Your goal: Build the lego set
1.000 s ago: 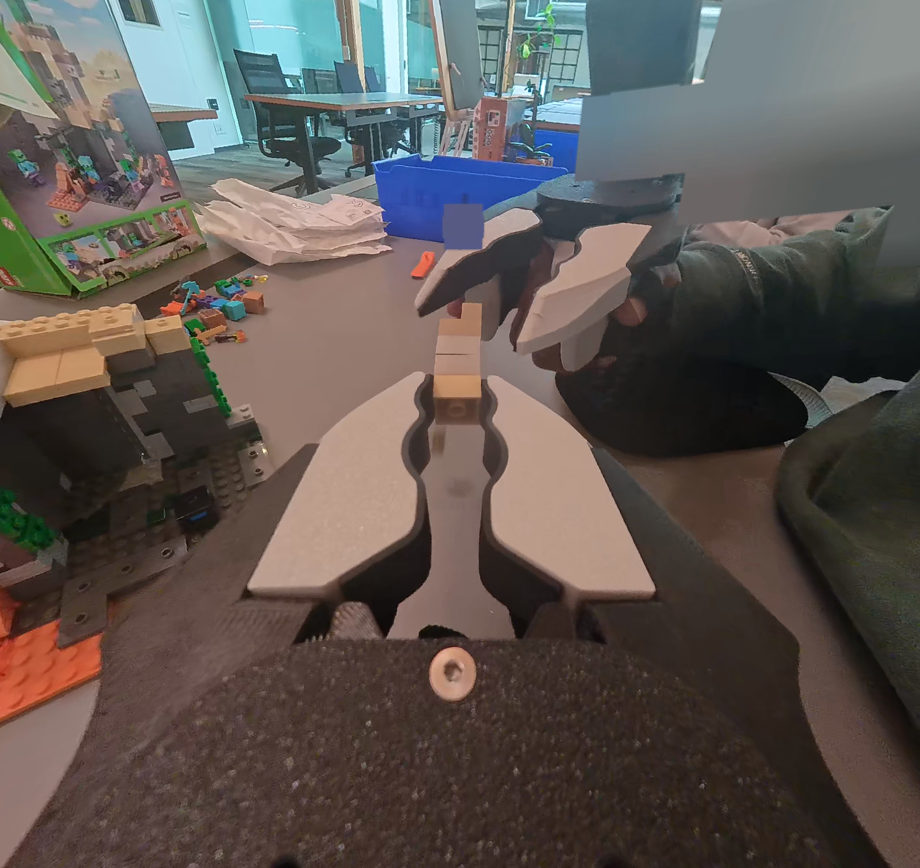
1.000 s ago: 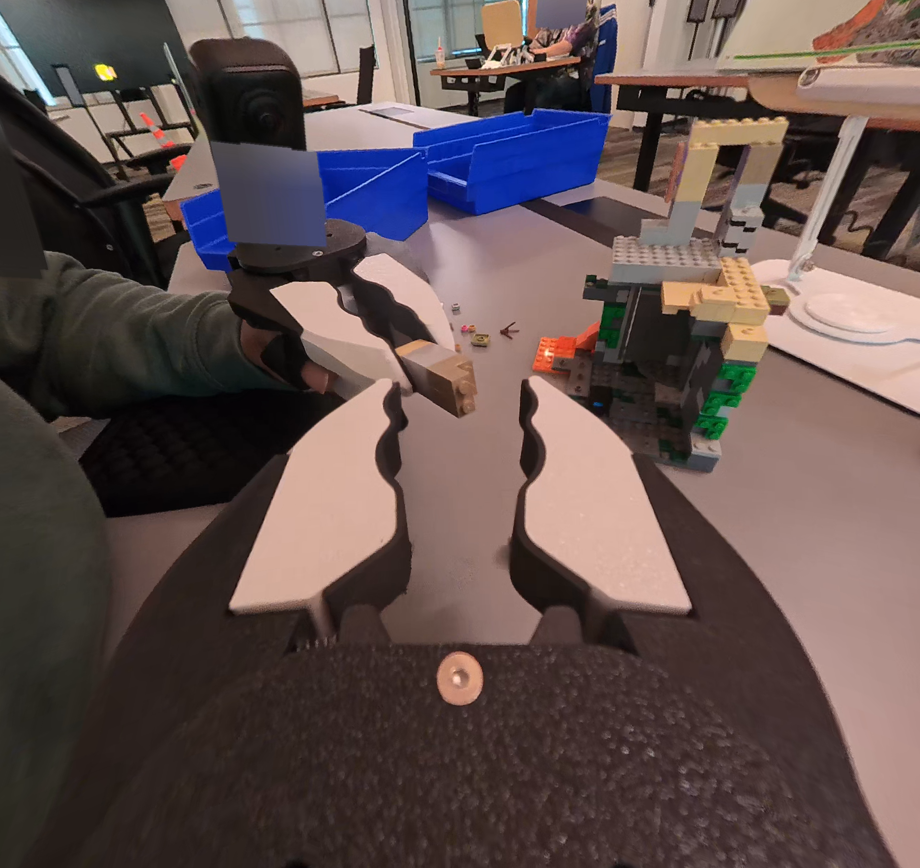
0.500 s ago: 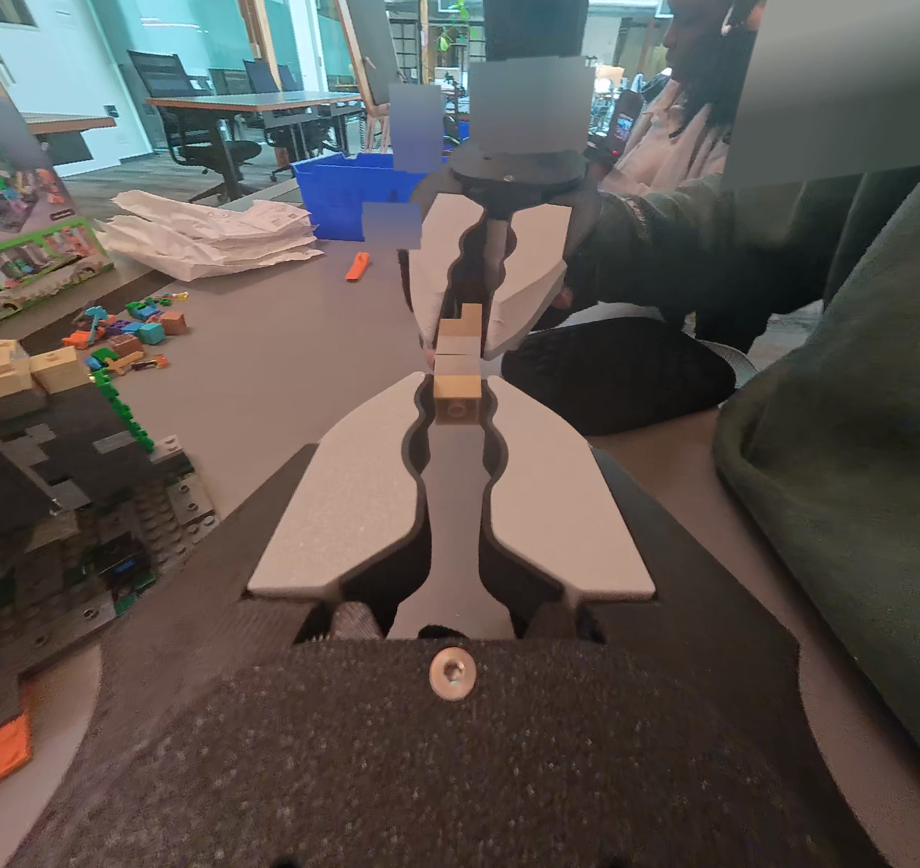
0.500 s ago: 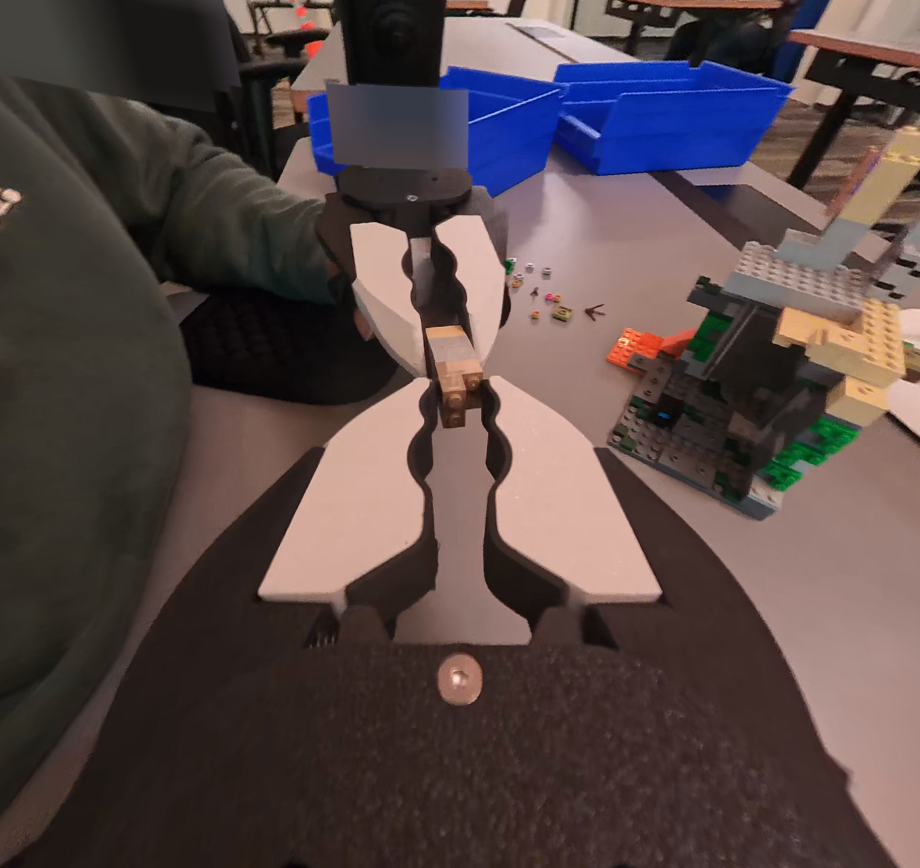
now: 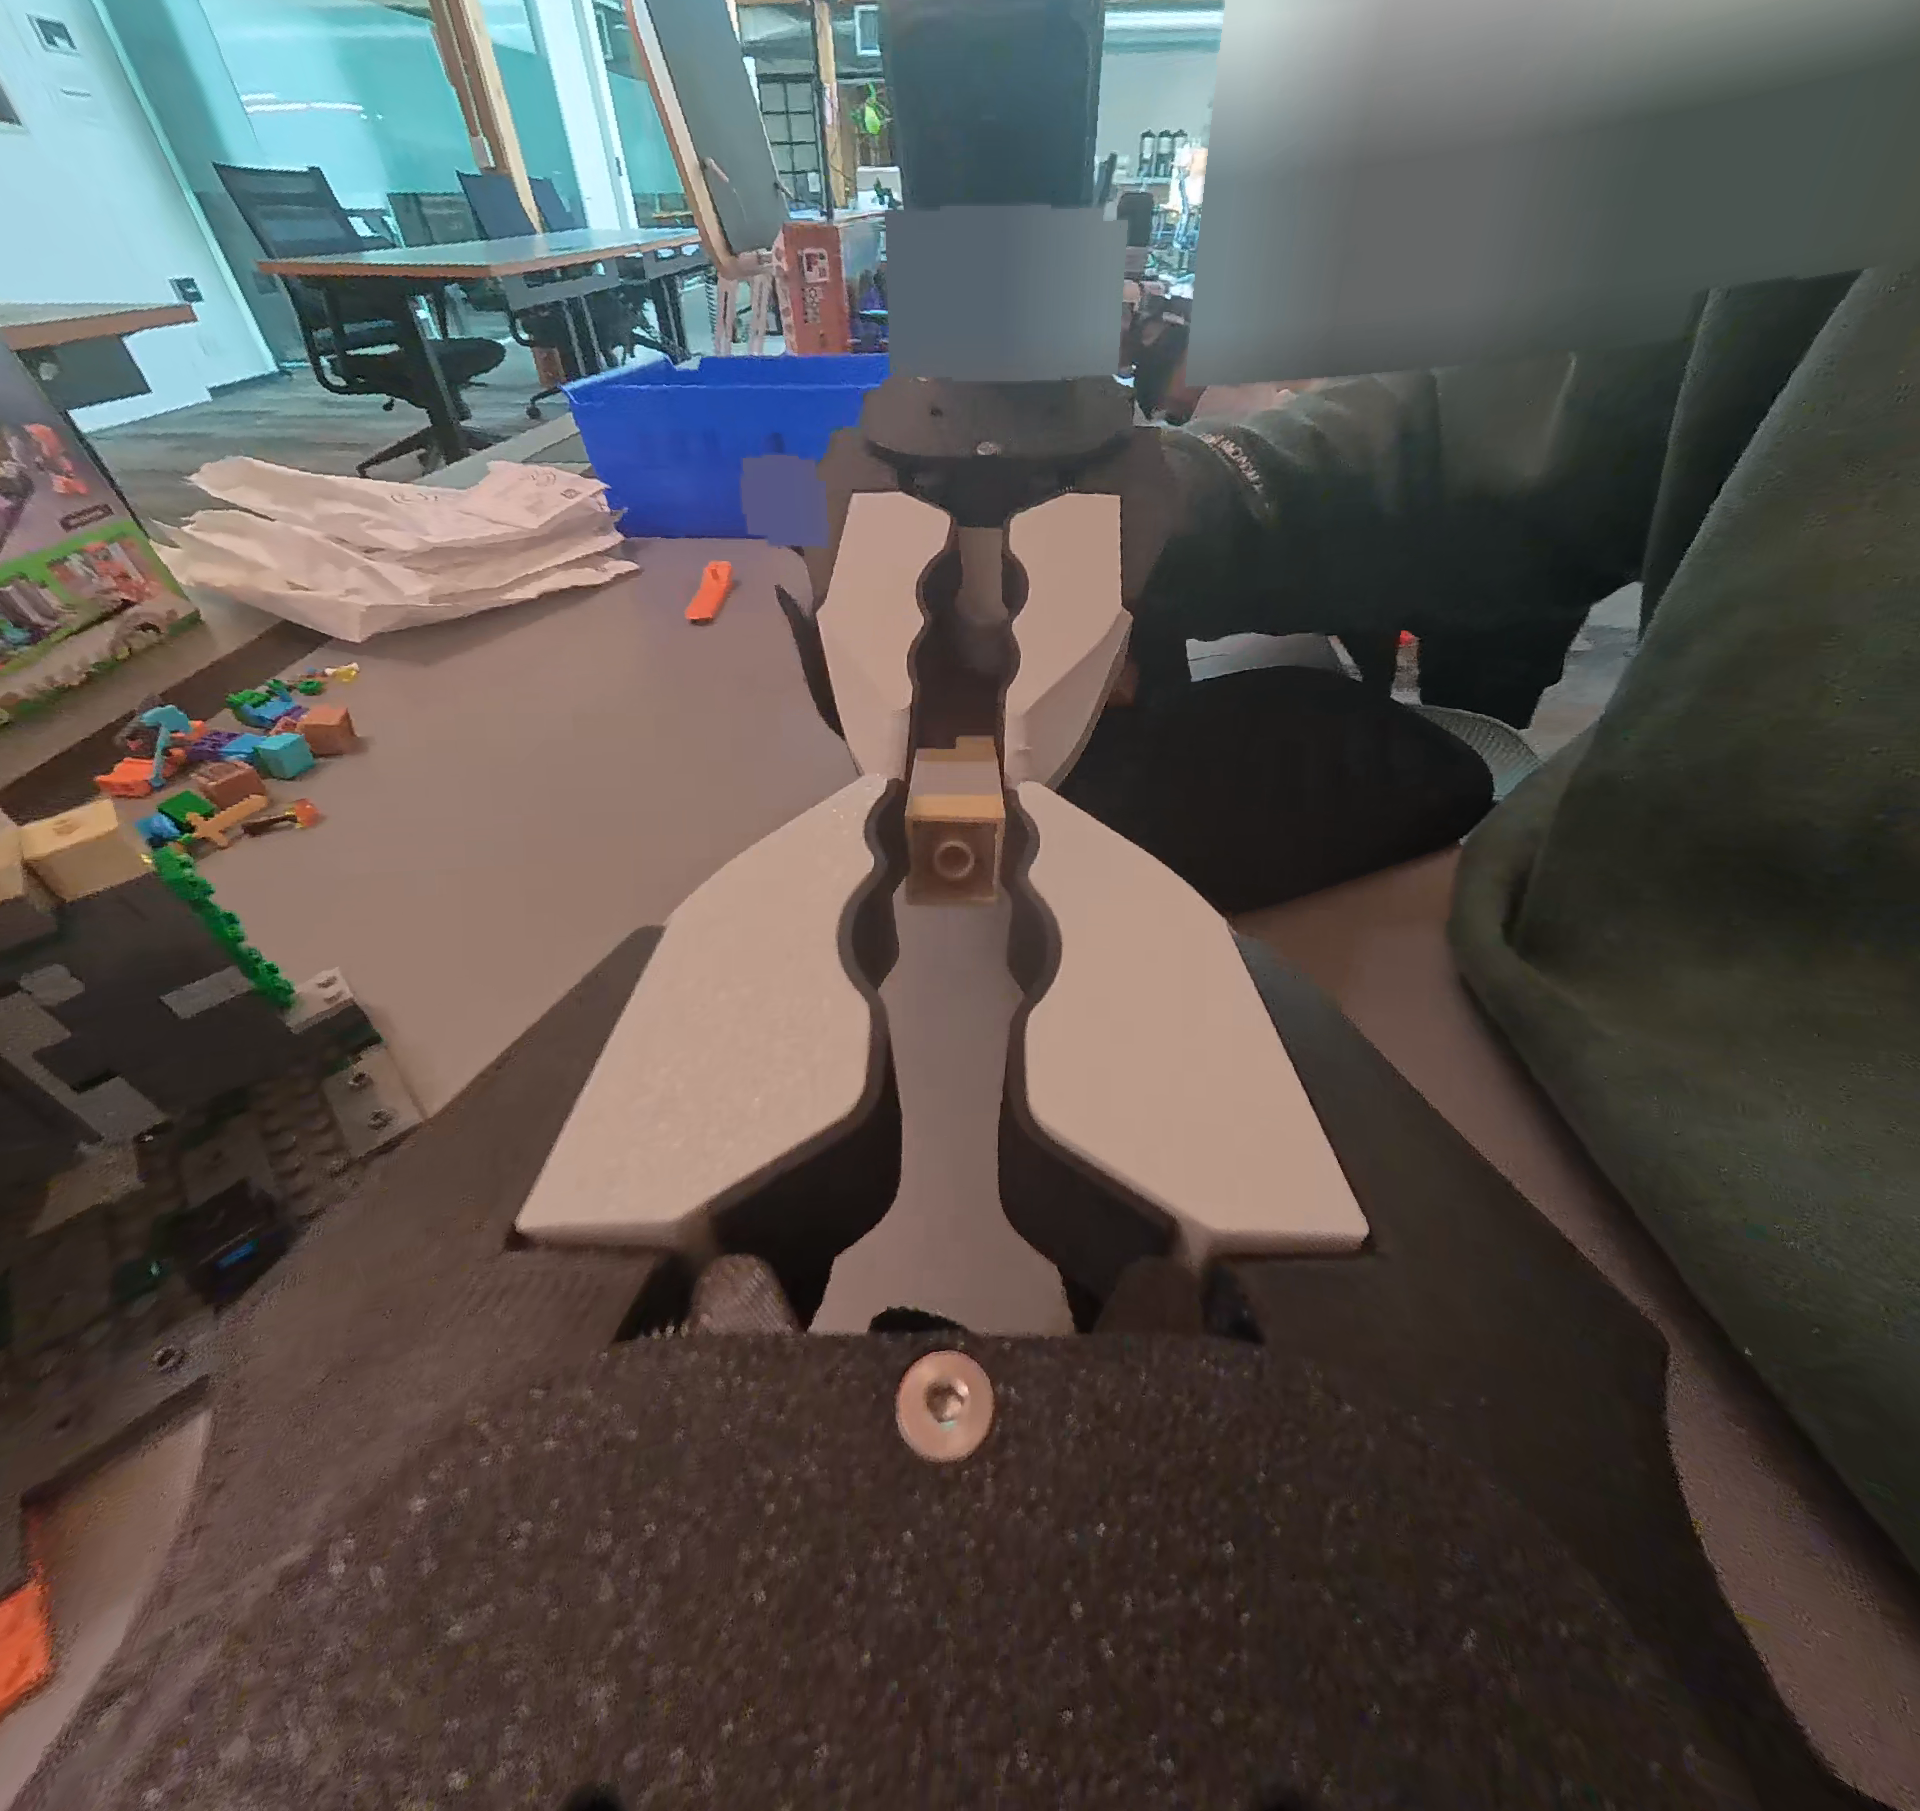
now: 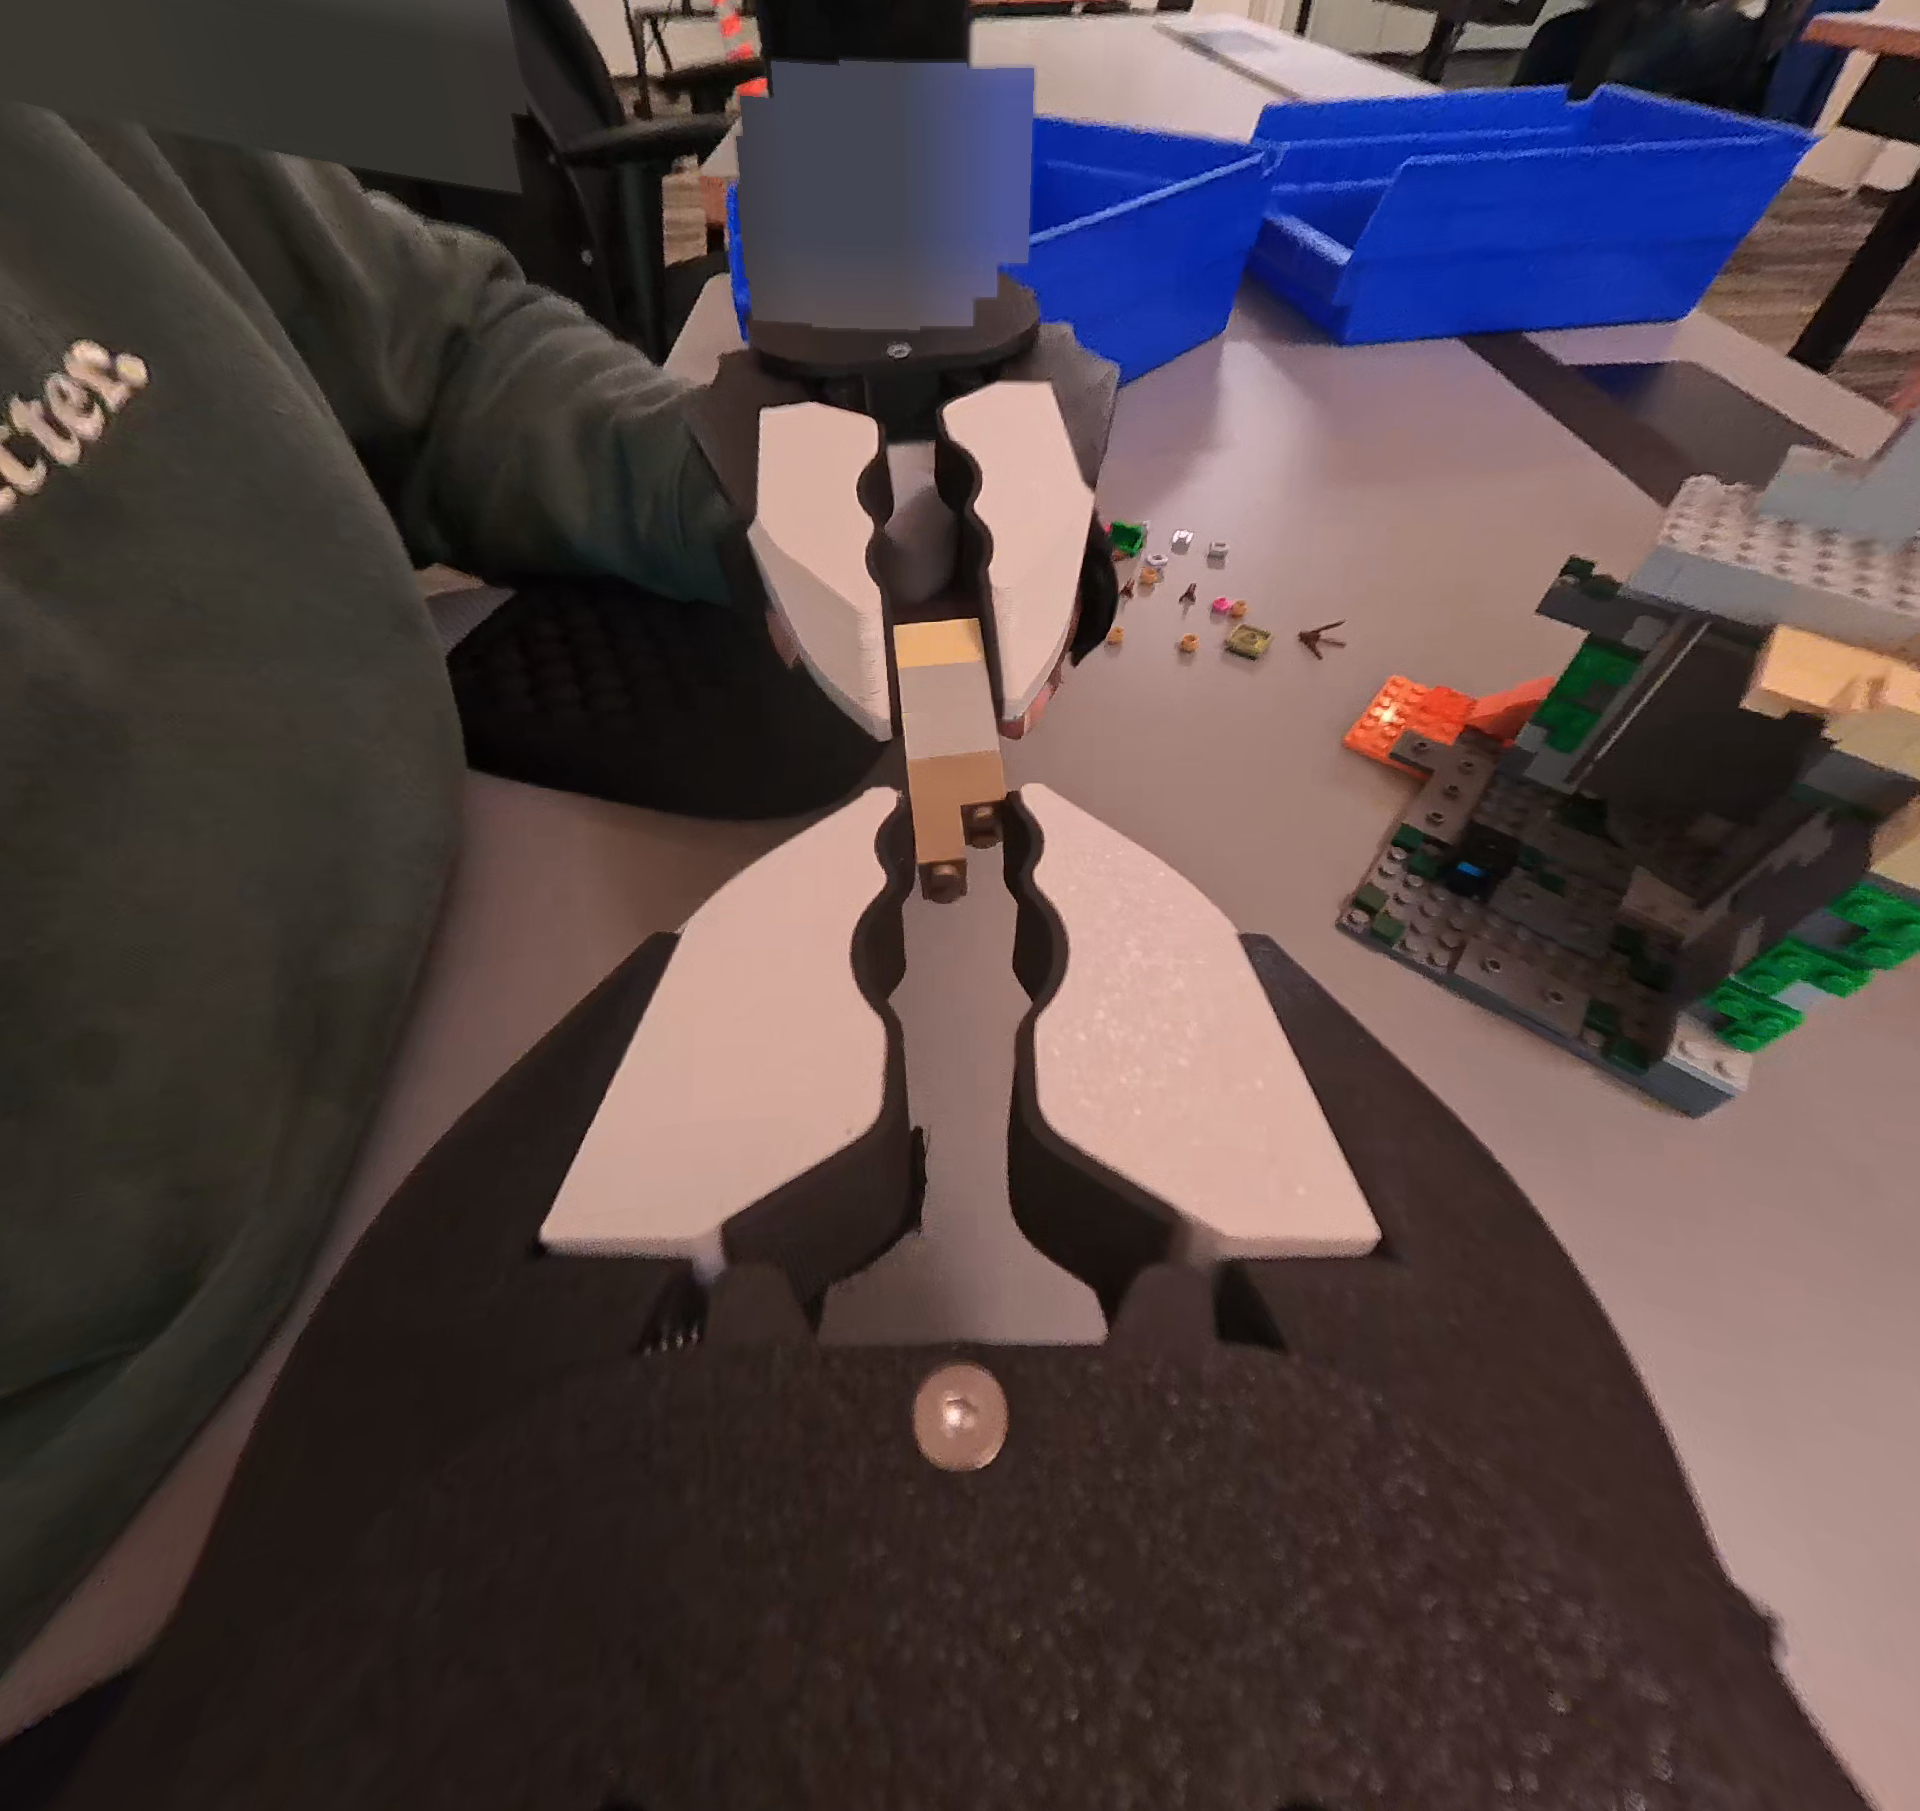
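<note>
A short stack of tan and grey bricks [image 5: 954, 852] is held level above the grey table [image 5: 540, 805], between two grippers that face each other tip to tip. My left gripper [image 5: 953, 811] is shut on one end of the stack. My right gripper [image 6: 951, 821] is shut on the other, studded end of the stack [image 6: 951, 753]. In the left wrist view the right gripper [image 5: 961, 759] shows straight ahead. In the right wrist view the left gripper [image 6: 940, 712] shows straight ahead. The part-built dark lego model [image 6: 1662, 826] stands to the right; it also shows at the left edge of the left wrist view [image 5: 156, 1055].
Loose coloured bricks [image 5: 229, 753], white paper bags [image 5: 395, 556], an orange piece [image 5: 710, 590] and the set's box [image 5: 62, 566] lie left. Small parts [image 6: 1195, 608] lie beyond the grippers. Blue bins [image 6: 1507, 203] stand at the back. A green-sleeved person [image 6: 208, 722] is close by. The grippers are tip to tip, or close to it.
The right gripper, open and off to the side a second ago, has swung in line with the left one and closed on the stack's free end. Both grippers have drawn closer together.
</note>
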Demonstrator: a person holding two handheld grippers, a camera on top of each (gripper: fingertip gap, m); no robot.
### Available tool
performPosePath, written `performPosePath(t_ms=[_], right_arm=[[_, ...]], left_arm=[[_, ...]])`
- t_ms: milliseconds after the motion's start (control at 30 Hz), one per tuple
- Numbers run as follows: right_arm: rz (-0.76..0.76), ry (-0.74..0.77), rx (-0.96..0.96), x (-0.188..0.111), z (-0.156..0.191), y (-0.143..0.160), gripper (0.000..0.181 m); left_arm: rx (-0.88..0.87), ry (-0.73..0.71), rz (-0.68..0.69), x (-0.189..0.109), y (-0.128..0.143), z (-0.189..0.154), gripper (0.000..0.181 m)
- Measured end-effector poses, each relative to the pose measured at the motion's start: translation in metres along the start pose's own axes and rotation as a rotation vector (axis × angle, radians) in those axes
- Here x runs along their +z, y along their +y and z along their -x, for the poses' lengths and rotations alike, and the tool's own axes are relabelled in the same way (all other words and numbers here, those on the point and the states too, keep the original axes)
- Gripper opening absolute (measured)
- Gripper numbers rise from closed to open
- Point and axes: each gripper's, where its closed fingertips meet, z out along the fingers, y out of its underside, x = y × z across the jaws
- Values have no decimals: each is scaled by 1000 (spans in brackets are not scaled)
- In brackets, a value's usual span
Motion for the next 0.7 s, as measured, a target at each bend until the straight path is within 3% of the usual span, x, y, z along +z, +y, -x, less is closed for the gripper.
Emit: performPosePath(t_ms=[100, 200, 300, 433, 567, 633, 700], right_arm=[[-49, -3, 113, -2, -3, -6, 19], [-117, -108, 448, -8, -1, -5, 37], [-251, -199, 750, -12, -2, -12, 34], [-239, -296, 890, -6, 6, -11, 23], [-224, -316, 859, -8, 5, -10, 17], [-174, -260, 663, -14, 3, -8, 17], [-98, -145, 330, -21, -2, -7, 17]], left_arm=[[56, -40, -20, -2, -6, 3, 17], [211, -112, -12, -4, -9, 3, 17], [322, -138, 0, -2, -10, -2, 17], [358, -142, 14, 1, -7, -5, 17], [328, -143, 12, 2, -4, -3, 18], [214, -107, 6, 4, -1, -1, 32], [34, -46, -10, 3, 0, 2, 39]])
